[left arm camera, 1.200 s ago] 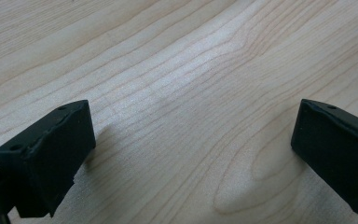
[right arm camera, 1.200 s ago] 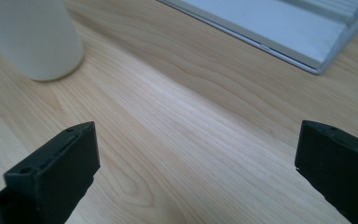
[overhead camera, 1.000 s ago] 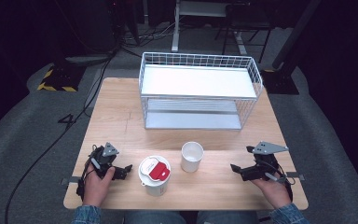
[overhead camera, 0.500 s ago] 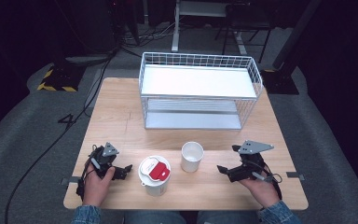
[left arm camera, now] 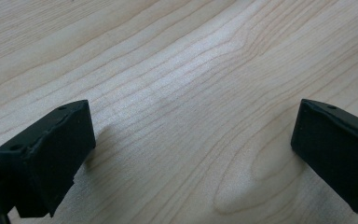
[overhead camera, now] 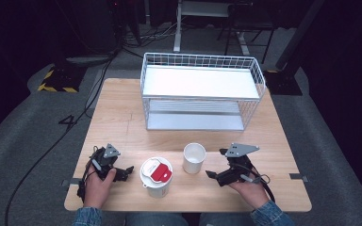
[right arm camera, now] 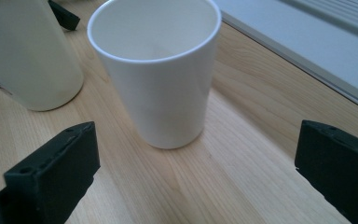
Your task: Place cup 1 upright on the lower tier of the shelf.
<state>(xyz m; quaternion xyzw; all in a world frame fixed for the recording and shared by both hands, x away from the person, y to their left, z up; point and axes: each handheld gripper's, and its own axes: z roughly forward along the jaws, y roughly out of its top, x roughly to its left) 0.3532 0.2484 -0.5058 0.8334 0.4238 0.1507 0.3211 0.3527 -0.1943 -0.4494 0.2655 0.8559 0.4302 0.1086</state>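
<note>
We line our spread right claw (right arm camera: 193, 172) up on the white cup (right arm camera: 158, 79) just ahead, jaws straddling it evenly before pinching.

Light wooden table (overhead camera: 122, 117) under dark surroundings. White wire basket rack (overhead camera: 202, 92) at the far side. Near edge: plain white open cup (overhead camera: 194, 158) upright, just beside a cream tub with red-and-white lid (overhead camera: 156, 176). Right gripper (overhead camera: 216, 176) near the cup, jaws spread, pointing at it. Left gripper (overhead camera: 126, 171) resting near the tub, jaws apart.
</note>
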